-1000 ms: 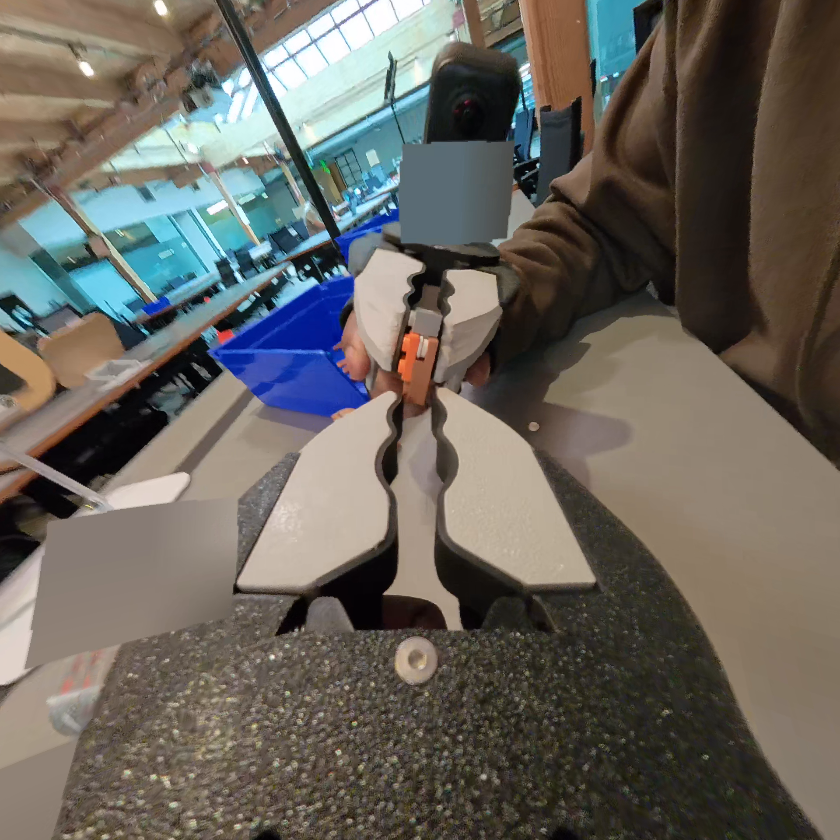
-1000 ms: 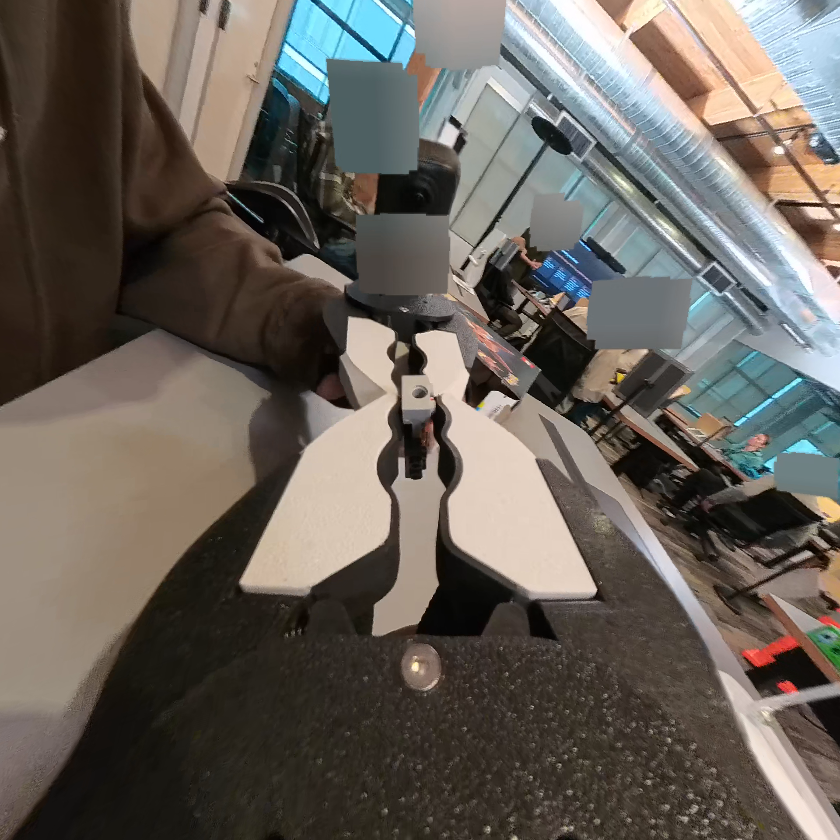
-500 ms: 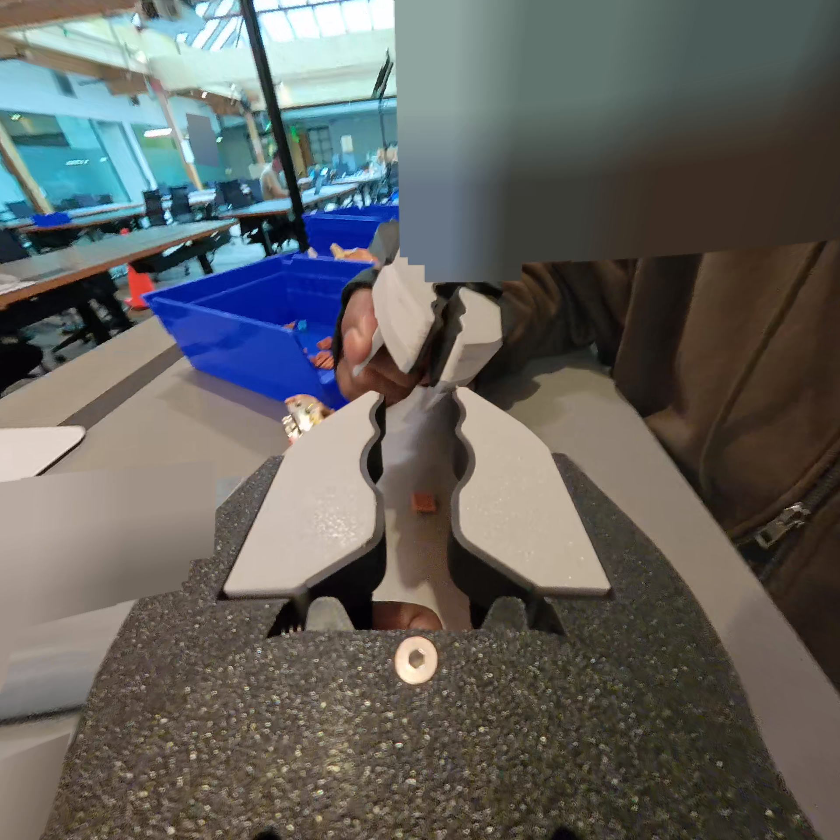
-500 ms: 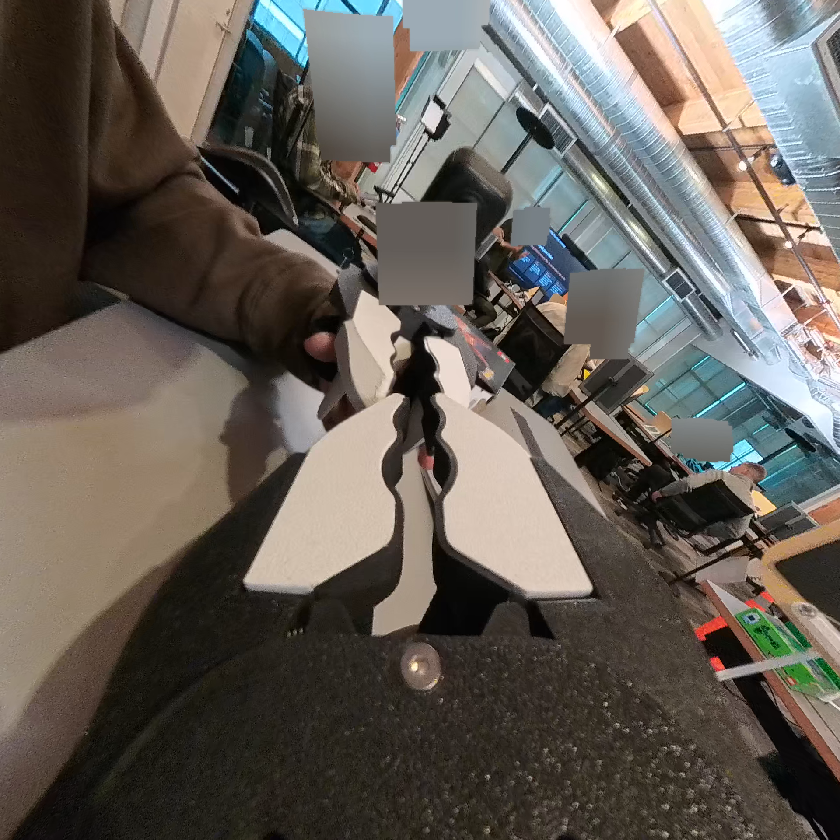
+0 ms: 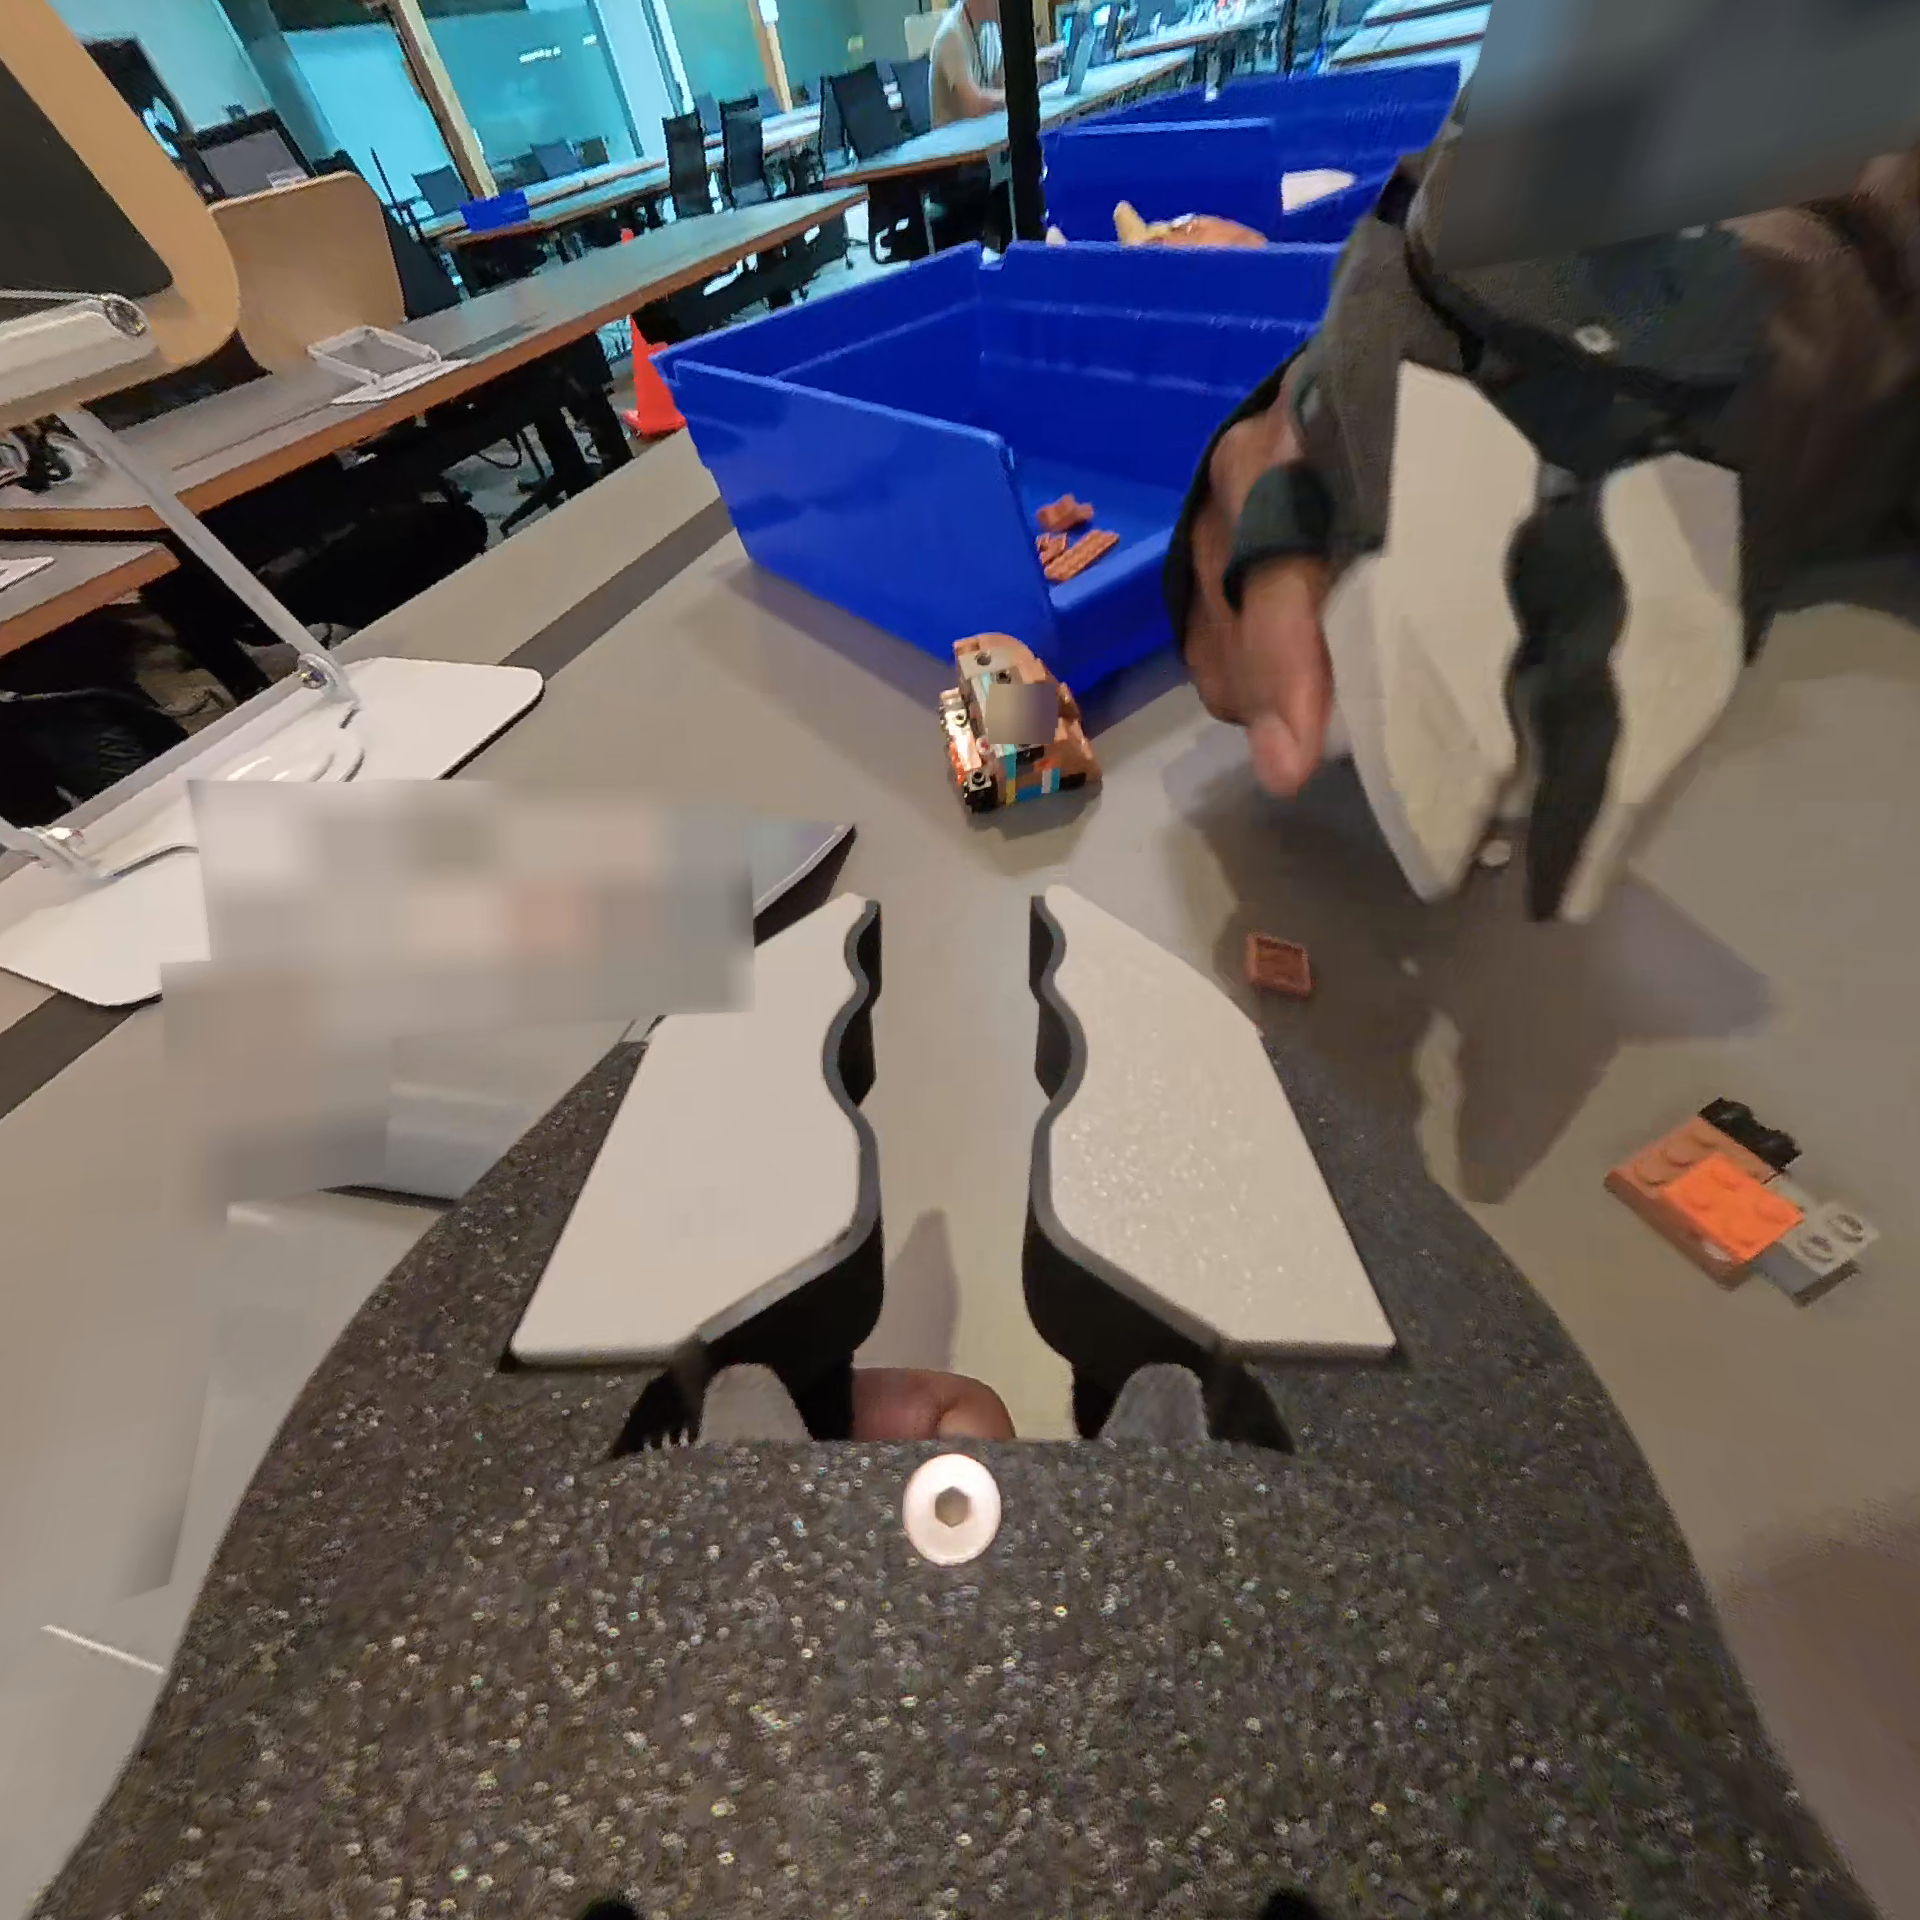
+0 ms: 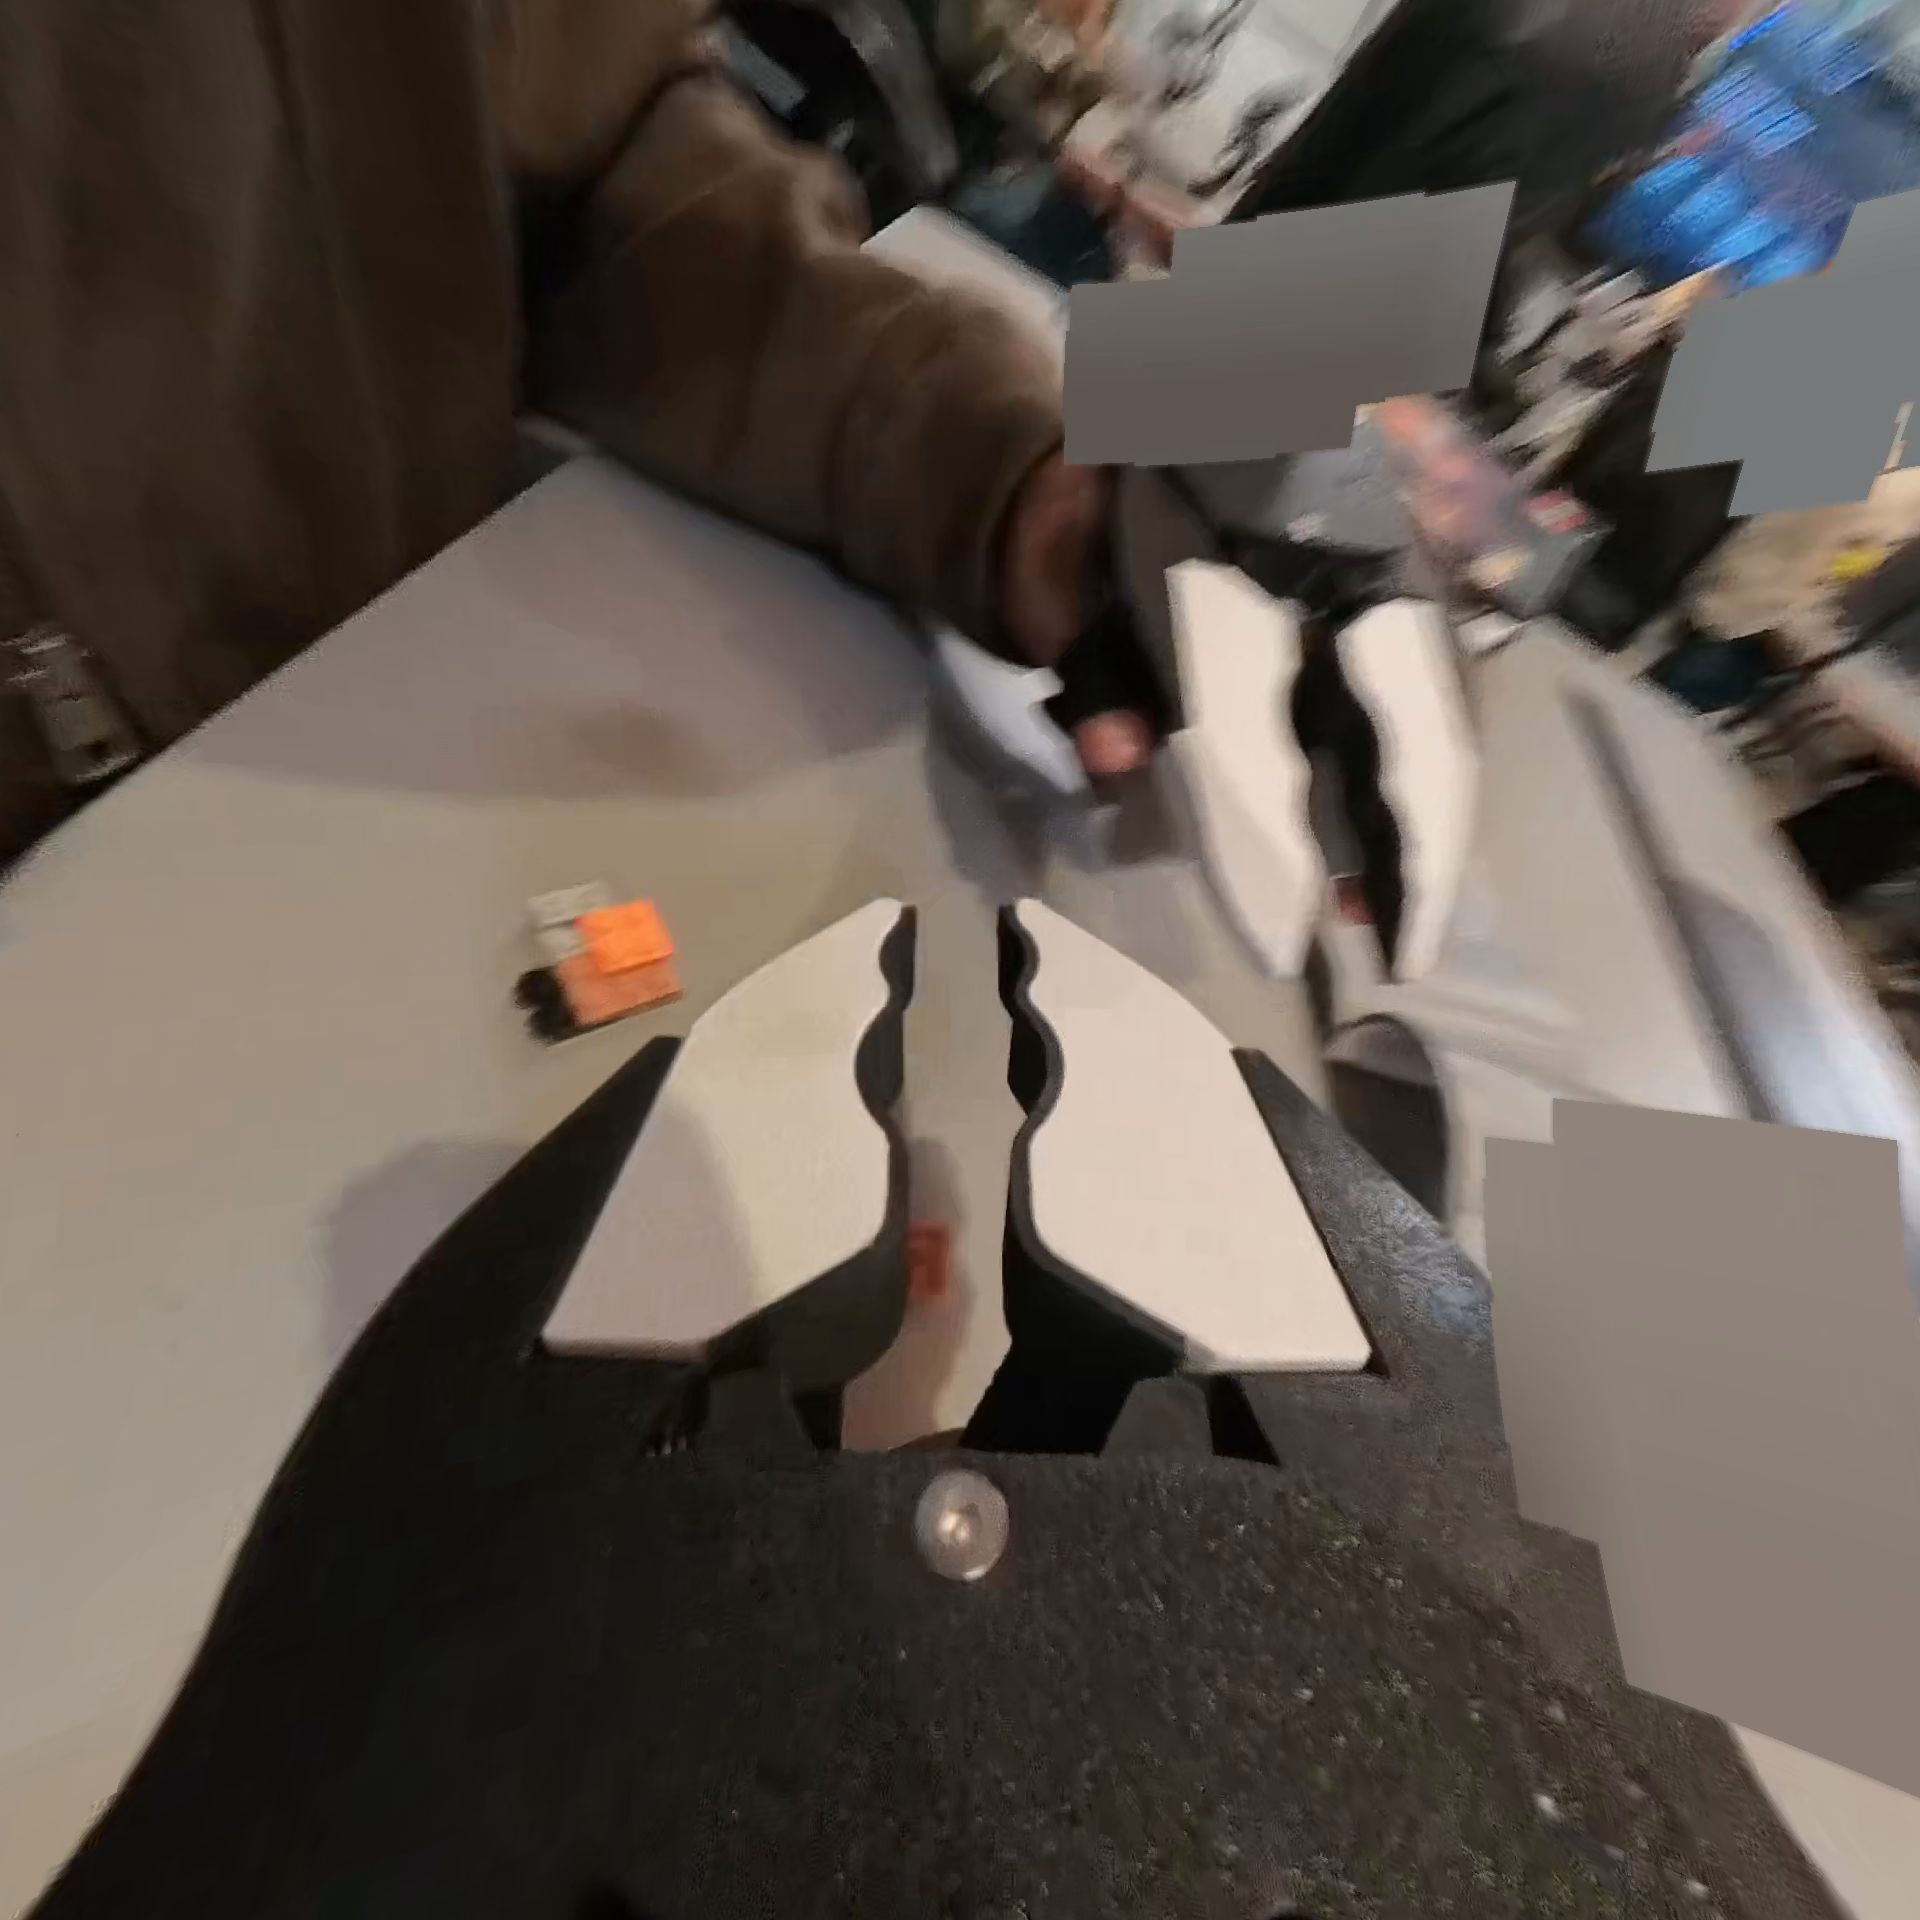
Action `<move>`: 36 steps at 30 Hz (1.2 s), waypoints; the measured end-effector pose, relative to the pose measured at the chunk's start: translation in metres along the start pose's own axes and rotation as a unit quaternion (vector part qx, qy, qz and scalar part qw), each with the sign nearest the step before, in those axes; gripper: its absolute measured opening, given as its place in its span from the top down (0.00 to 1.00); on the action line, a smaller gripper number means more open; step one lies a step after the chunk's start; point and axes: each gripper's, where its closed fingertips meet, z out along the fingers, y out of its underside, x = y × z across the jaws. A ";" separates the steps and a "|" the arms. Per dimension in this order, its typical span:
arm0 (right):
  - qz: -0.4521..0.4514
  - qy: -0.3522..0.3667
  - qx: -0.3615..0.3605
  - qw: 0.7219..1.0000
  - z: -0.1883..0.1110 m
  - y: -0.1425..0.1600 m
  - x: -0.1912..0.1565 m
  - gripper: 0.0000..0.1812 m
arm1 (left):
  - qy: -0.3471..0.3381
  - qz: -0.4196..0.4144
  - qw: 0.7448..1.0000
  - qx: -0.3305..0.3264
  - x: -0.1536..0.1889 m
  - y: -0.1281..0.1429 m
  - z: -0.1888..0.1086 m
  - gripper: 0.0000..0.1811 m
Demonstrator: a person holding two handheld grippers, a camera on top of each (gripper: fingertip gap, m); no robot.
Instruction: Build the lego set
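Left wrist view: jaws newly apart, assembly (image 5: 1737, 1195) dropped.

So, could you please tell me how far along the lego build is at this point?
Partly done. A small brown model stands assembled by the blue bin, and an orange sub-assembly lies on the table. Nothing is in hand: the left gripper and the right gripper are both open and empty. Still left: a loose brown tile on the table and several brown plates in the bin.
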 end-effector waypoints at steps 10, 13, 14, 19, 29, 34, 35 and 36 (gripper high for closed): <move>0.032 -0.186 -0.141 0.972 0.025 0.035 -0.070 0.69 | 0.003 -0.007 1.000 -0.017 -0.002 0.006 0.000 0.85; 0.028 -0.197 -0.147 0.969 0.028 0.034 -0.072 0.71 | 0.005 -0.005 1.000 -0.018 0.000 0.006 0.001 0.85; 0.026 -0.203 -0.149 0.967 0.029 0.033 -0.074 0.72 | 0.006 -0.003 1.000 -0.019 0.000 0.006 0.001 0.85; 0.011 -0.190 -0.136 0.972 0.032 0.031 -0.072 0.80 | 0.006 0.002 1.000 -0.024 0.001 0.006 0.001 0.85; -0.178 0.063 0.053 0.981 0.009 -0.032 -0.007 0.80 | -0.022 0.000 1.000 -0.002 -0.012 0.000 -0.006 0.85; -0.214 0.092 0.054 0.971 0.008 -0.039 -0.007 0.80 | -0.011 0.009 1.000 0.002 -0.005 -0.003 -0.005 0.85; -0.215 0.092 0.053 0.971 0.008 -0.039 -0.007 0.80 | -0.005 0.012 1.000 0.002 -0.003 -0.004 -0.005 0.85; -0.215 0.091 0.053 0.971 0.009 -0.039 -0.007 0.80 | 0.001 0.015 1.000 0.003 0.000 -0.004 -0.004 0.85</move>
